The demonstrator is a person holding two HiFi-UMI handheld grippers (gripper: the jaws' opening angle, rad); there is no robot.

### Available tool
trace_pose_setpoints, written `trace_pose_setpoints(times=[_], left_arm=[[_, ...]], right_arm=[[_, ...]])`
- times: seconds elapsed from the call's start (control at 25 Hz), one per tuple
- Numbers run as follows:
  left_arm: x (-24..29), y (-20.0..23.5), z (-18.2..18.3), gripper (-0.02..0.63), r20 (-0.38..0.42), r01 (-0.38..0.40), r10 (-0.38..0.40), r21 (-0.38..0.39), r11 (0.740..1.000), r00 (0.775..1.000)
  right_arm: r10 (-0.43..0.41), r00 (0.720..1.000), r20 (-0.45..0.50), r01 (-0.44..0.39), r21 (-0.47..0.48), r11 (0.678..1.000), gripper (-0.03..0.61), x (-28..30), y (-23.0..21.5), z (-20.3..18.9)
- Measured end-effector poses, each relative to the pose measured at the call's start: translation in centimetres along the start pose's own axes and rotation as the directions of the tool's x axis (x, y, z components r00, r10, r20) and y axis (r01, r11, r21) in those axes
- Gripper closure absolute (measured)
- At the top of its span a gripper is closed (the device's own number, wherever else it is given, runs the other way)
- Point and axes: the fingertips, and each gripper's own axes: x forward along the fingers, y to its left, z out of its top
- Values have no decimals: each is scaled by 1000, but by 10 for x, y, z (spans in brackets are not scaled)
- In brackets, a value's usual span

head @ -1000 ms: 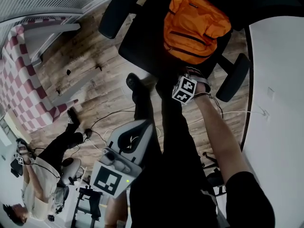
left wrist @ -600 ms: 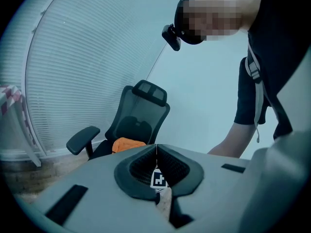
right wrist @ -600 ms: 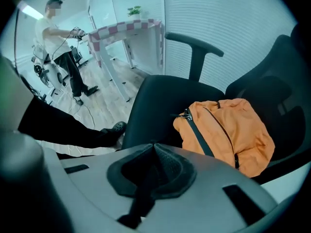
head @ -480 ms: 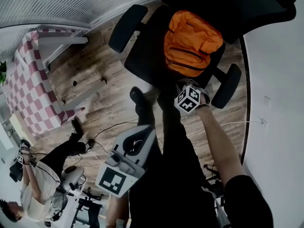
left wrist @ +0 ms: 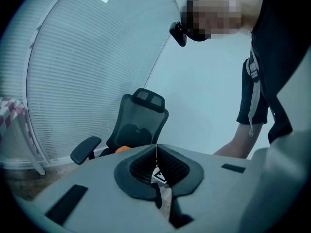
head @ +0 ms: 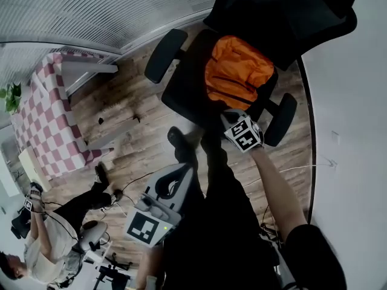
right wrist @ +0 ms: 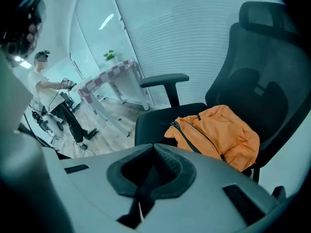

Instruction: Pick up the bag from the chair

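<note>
An orange bag [head: 237,77] with dark zips lies slumped on the seat of a black office chair [head: 181,83], leaning on the backrest. My right gripper [head: 237,117] hovers at the seat's front edge, just short of the bag, jaws shut and empty. In the right gripper view the shut gripper [right wrist: 154,145] points down at the bag [right wrist: 218,136], which lies a short way ahead. My left gripper [head: 181,173] hangs lower left, away from the chair. Its jaws [left wrist: 156,147] meet with nothing in them. Just over them shows a sliver of the bag [left wrist: 123,149].
Armrests [head: 164,53] flank the seat on both sides. A white surface [head: 351,138] runs along the right. A red checkered table [head: 42,125] stands at the left on the wooden floor, with cables below. Another person [head: 42,240] stands at the lower left. Blinds [head: 109,11] close off the far side.
My right gripper has lifted and rolled in front of the seat edge. The left gripper has risen a little. The bag lies unmoved on the chair.
</note>
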Motion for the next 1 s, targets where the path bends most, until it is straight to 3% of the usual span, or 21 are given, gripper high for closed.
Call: trace_pose_setpoints(times=[0.44, 0.68, 1.0], left_arm=[[-12, -30, 15, 581, 25, 32, -35, 94, 995, 999], [-15, -40, 23, 581, 34, 34, -40, 159, 987, 999], [-19, -64, 25, 581, 57, 75, -86, 169, 983, 995]], right_arm=[[18, 980, 196, -41, 111, 993, 557, -66, 21, 37], [16, 943, 332, -68, 144, 987, 557, -102, 33, 68], [-10, 902, 432, -51, 129, 990, 557, -152, 47, 90]])
